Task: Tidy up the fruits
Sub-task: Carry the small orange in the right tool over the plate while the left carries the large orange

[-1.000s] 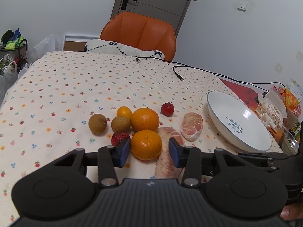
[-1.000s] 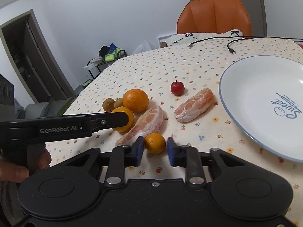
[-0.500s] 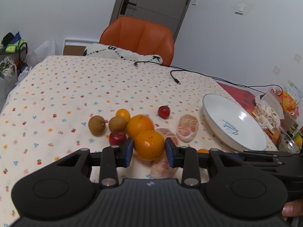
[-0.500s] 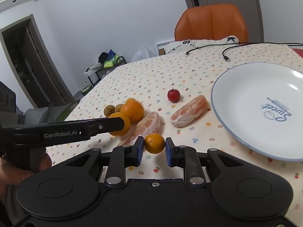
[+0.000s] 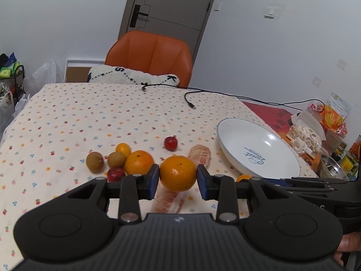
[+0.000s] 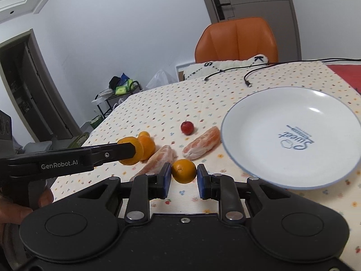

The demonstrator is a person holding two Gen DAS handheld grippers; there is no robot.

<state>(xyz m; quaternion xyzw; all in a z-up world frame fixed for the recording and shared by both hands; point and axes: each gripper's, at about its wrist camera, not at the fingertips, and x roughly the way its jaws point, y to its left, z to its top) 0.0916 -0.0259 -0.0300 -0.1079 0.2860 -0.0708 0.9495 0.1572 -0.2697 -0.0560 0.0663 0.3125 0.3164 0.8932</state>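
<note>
**Oranges lifted in both grippers, plate not yet reached**

Fruit is held in each tool. A large orange is clamped between the jaws of the left gripper, raised clear of the tabletop. A small orange sits between the jaws of the right gripper, apparently gripped, though a slight gap shows beside the pads. Both are likely carried this way so that they can be set into the empty white plate, which lies to the right of the remaining pile. The second large orange, two brown fruits, two small red fruits and two peeled segments are left on the cloth.

Compared with a second earlier, the large orange, then resting among the pile between open jaws, has been gripped and lifted, and the right gripper has been brought nearer the plate.
</note>
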